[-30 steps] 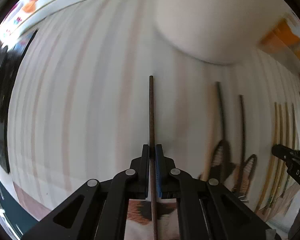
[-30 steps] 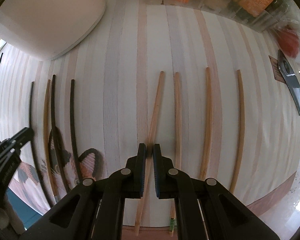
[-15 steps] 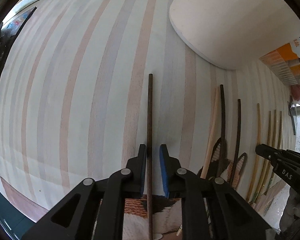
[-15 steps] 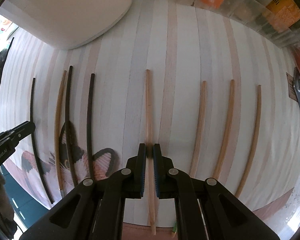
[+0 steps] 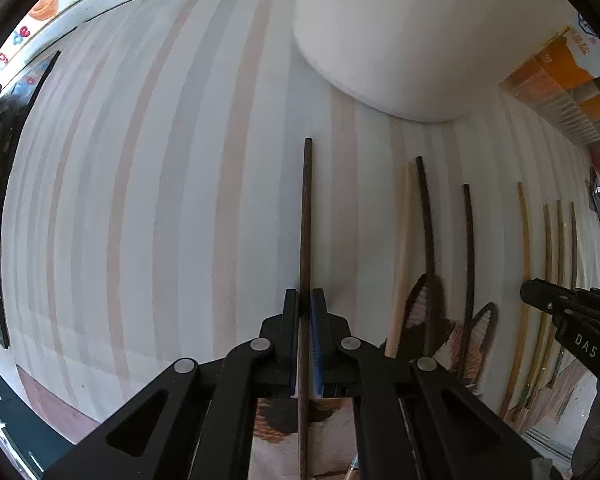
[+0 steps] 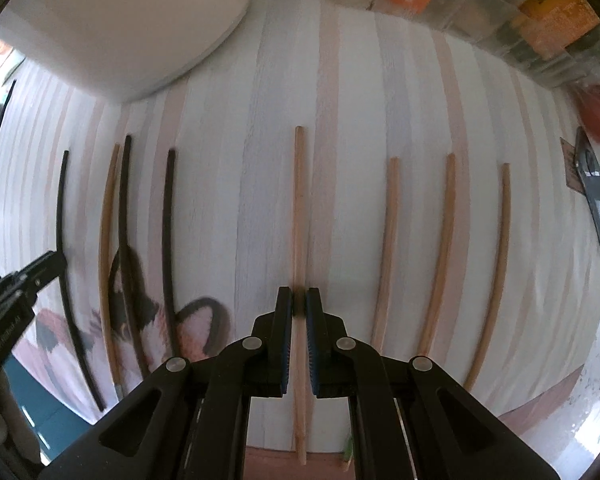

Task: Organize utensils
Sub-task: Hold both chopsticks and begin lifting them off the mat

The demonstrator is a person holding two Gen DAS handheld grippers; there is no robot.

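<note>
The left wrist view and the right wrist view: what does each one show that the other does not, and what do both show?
Only the left wrist view shows the left gripper shut on the dark chopstick between its fingers, and the wide bare stretch of mat to its left.

Only the right wrist view shows the right gripper shut on the light chopstick, and the black tool at the right edge in full.

Both show the striped mat, the white plate, the orange packages, the dark chopsticks and the light ones lying side by side.
</note>
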